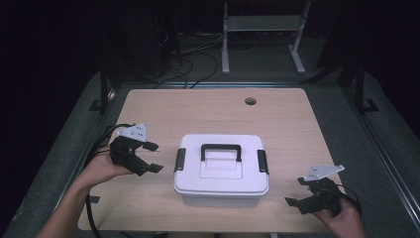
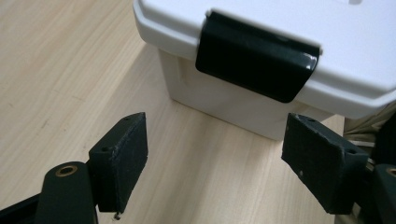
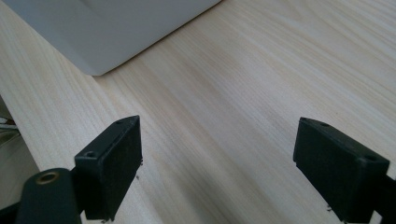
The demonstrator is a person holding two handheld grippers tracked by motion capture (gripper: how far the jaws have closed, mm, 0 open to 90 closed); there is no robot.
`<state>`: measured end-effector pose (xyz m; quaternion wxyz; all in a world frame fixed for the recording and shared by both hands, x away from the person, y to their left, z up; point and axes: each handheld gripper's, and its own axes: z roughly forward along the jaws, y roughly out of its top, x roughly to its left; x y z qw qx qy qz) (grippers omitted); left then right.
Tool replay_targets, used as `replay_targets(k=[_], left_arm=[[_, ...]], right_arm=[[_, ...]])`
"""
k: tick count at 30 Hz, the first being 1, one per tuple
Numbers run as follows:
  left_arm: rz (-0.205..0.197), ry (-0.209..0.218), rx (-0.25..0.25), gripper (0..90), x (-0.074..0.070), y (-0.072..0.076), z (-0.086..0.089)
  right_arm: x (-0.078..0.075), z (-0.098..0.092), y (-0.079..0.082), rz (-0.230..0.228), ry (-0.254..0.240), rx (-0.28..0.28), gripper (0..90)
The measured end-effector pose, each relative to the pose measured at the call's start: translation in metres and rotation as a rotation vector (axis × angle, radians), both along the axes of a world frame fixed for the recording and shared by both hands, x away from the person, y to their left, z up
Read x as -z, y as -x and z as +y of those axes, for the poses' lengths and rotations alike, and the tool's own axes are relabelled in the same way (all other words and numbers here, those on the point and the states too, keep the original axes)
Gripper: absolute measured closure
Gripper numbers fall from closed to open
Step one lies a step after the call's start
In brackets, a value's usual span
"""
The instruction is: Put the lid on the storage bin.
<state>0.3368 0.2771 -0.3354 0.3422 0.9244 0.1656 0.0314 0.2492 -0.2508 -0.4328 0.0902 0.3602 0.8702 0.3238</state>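
Both grippers flank a closed white plastic storage box (image 1: 221, 171) with black side latches, ready to unclip it.

The box sits mid-table on the pale wooden tabletop (image 1: 277, 124), lid on, black carry handle (image 1: 221, 150) lying flat. The left gripper (image 1: 151, 157) hangs wide open and empty, aimed at the left black latch (image 2: 258, 59); to do this well, I judge it should hook the latch's lower edge and pull outward. The right gripper (image 1: 295, 191), also spread wide and holding nothing, sits farther from the right black latch (image 1: 262, 161) and needs to close in first.
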Motion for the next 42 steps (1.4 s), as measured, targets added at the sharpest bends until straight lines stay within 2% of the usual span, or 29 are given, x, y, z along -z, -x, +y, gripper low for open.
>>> replay_targets(k=[17,27,31,39,42], left_arm=[[0.018,-0.012,-0.032,19.5,0.019,0.004,0.013],[0.040,0.016,-0.051,18.7,0.035,0.005,0.016],[0.038,0.005,-0.056,18.4,0.041,0.007,0.017],[0.051,0.010,-0.064,18.3,0.052,0.012,0.020],[0.048,0.030,-0.084,18.3,0.055,0.014,0.024]], right_arm=[[0.002,0.002,-0.001,0.009,0.006,-0.007,15.0],[0.002,0.002,-0.001,0.007,0.008,-0.004,15.0],[0.003,0.001,-0.001,0.010,0.007,-0.002,15.0],[0.003,0.001,0.000,0.009,0.008,-0.003,15.0],[0.003,0.002,0.000,0.011,0.009,-0.002,15.0]])
